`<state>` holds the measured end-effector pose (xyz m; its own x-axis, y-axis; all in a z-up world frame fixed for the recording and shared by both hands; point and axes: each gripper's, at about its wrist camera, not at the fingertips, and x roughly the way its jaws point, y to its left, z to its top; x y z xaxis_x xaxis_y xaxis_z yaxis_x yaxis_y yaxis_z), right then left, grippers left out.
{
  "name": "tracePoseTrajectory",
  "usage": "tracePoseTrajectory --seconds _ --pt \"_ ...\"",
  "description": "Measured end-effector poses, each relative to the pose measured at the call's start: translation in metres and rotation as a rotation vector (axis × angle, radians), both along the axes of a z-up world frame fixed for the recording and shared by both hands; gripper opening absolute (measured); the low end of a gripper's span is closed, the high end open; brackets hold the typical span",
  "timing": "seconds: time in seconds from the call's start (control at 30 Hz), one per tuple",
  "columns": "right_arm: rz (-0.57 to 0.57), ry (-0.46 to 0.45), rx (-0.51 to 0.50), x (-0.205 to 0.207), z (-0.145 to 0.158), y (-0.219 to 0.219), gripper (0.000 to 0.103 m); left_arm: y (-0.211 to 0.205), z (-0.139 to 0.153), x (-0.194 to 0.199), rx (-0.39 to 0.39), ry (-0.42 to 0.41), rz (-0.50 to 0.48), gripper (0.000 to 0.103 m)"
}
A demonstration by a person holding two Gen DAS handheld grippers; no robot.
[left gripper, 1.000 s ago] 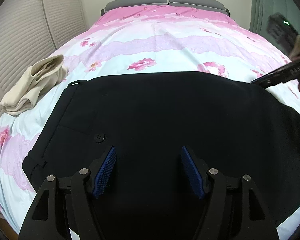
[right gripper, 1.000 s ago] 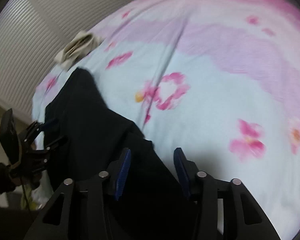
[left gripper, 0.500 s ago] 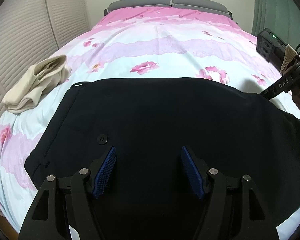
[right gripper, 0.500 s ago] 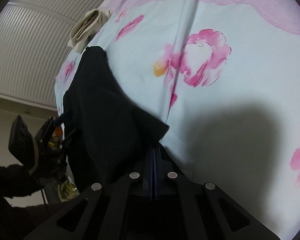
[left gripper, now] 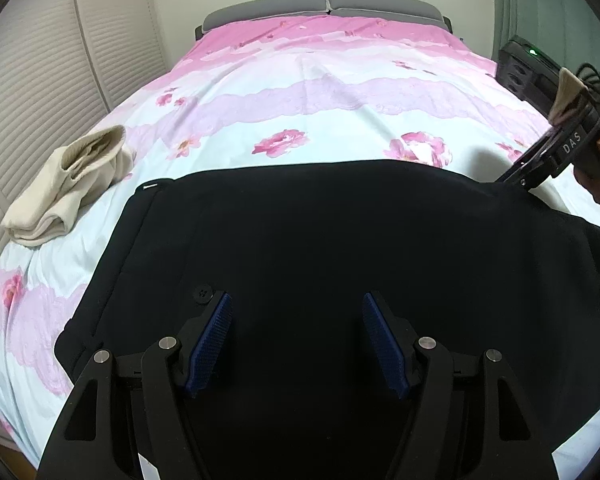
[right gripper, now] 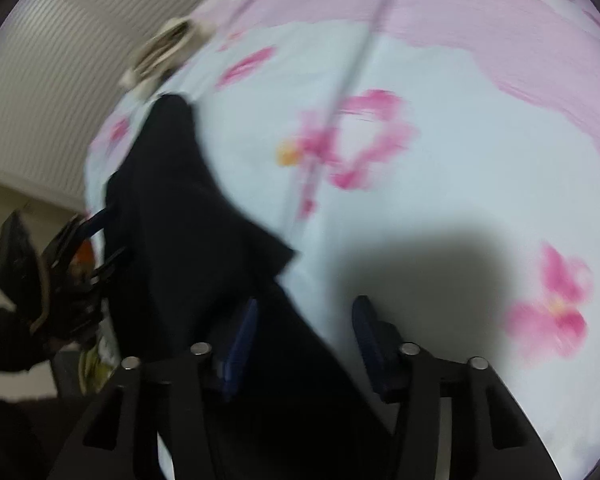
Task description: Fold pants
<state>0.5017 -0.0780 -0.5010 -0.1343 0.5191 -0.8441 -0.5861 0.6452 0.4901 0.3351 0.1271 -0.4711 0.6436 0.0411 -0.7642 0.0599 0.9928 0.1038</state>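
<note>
One black pants (left gripper: pixel 320 248) on floral bedsheet (left gripper: pixel 320 120); one beige folded garment (left gripper: pixel 72 184). Two grippers: left gripper (left gripper: pixel 296 336) wide apart, empty; right gripper (right gripper: pixel 304 336) jaws opening, pants edge between.

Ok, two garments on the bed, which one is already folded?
The beige garment, bundled in layers near the bed's left edge by the slatted doors. The black pants lie spread flat beneath the left gripper, not yet folded up.
</note>
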Motion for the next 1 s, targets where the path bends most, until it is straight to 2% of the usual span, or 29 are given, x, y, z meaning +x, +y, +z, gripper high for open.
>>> tracePoseTrajectory --seconds 0.23,0.3,0.33,0.37,0.4,0.43,0.47,0.67,0.8,0.87,0.93,1.0 --pt "0.093 0.155 -0.010 0.005 -0.029 0.032 0.051 0.010 -0.003 0.000 -0.002 0.012 0.040 0.067" --pt "0.103 0.173 -0.011 0.000 -0.036 0.037 0.040 0.012 -0.003 0.001 -0.001 0.013 0.043 0.067" --pt "0.101 0.184 0.000 -0.003 -0.038 0.039 0.024 0.013 -0.004 0.001 0.000 0.014 0.042 0.067" --pt "0.081 0.182 0.015 -0.005 -0.039 0.037 0.018 0.013 -0.004 0.000 0.001 0.015 0.040 0.067" --pt "0.055 0.170 0.024 -0.007 -0.038 0.033 0.015 0.013 -0.004 0.000 0.002 0.014 0.037 0.067" --pt "0.034 0.154 0.038 -0.008 -0.036 0.030 0.008 0.013 -0.004 0.000 0.004 0.013 0.035 0.067" --pt "0.006 0.134 0.051 -0.009 -0.033 0.024 0.007 0.013 -0.003 -0.001 0.006 0.010 0.031 0.067" --pt "-0.128 -0.018 0.054 -0.009 0.002 -0.002 0.004 0.012 -0.001 -0.001 0.009 0.002 0.020 0.067" --pt "-0.209 -0.185 0.059 0.000 0.050 -0.010 0.004 0.013 0.002 0.000 0.004 -0.009 0.023 0.067" --pt "-0.235 -0.250 0.029 0.006 0.061 -0.012 0.002 0.013 0.001 0.001 0.007 -0.010 0.026 0.068" --pt "-0.230 -0.277 -0.062 0.011 0.052 -0.010 0.002 0.015 0.000 0.001 0.010 -0.008 0.031 0.068" --pt "-0.214 -0.226 -0.113 0.014 0.033 -0.006 0.002 0.017 0.000 0.001 0.007 -0.009 0.037 0.068"
